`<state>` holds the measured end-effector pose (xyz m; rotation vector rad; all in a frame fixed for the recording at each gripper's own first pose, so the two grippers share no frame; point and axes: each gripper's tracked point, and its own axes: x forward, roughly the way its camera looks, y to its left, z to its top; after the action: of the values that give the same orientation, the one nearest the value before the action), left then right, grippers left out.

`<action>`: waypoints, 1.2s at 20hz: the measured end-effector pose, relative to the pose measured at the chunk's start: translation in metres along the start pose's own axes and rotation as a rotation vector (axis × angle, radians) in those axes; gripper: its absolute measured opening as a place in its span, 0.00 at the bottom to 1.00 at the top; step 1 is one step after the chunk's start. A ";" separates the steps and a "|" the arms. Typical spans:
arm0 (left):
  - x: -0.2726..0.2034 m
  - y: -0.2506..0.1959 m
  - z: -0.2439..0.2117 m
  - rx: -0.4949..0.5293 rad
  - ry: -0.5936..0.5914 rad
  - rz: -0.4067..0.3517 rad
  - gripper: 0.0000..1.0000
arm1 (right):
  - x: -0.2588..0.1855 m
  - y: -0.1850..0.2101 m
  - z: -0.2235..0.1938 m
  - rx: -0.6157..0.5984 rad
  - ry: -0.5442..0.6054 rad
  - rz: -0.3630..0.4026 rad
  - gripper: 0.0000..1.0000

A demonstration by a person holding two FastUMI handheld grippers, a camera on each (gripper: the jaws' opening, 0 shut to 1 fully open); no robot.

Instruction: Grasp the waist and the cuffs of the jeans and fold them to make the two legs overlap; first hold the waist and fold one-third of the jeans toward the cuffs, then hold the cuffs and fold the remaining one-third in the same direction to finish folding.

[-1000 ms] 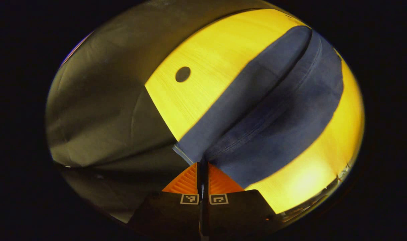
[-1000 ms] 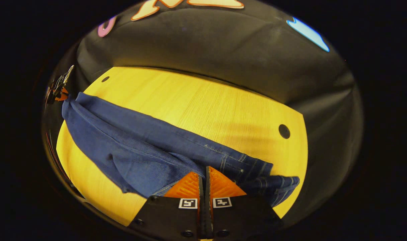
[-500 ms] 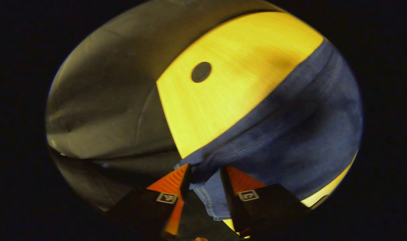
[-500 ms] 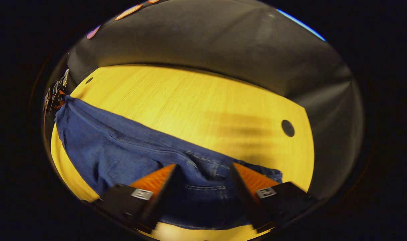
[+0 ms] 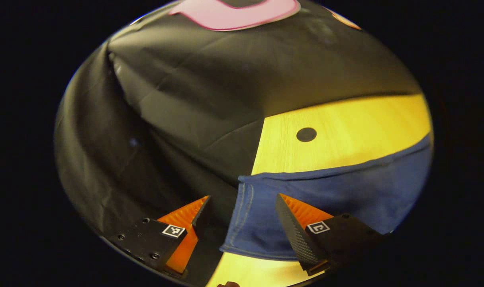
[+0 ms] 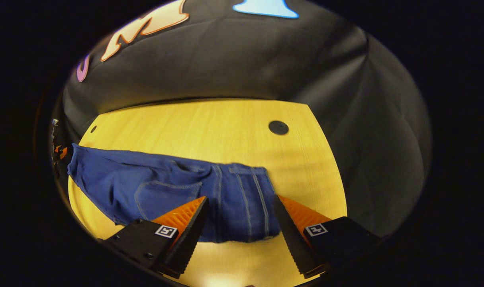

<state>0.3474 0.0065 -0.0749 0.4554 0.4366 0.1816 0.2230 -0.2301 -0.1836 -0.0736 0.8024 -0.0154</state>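
Both claws wide apart, holding nothing: left claw [image 5: 240, 207], right claw [image 6: 240, 207] above jeans [image 6: 166, 191] on table [image 6: 210, 127]

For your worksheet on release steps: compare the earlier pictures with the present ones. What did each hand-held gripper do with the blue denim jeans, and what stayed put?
Both let go. The left hand-held gripper, shut on the cuff end a second ago, now stands open above it; the right hand-held gripper likewise opened off the waist. The blue denim jeans dropped flat, legs overlapped. The yellow wooden table stayed as it was.
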 end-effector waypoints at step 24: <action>-0.003 0.003 0.016 -0.186 -0.022 -0.030 0.95 | 0.029 0.013 -0.047 0.151 0.000 0.169 0.27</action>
<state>0.3518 0.0019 -0.0597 0.2683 0.4006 0.1862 0.2090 -0.2209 -0.2380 0.1373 0.8033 0.0838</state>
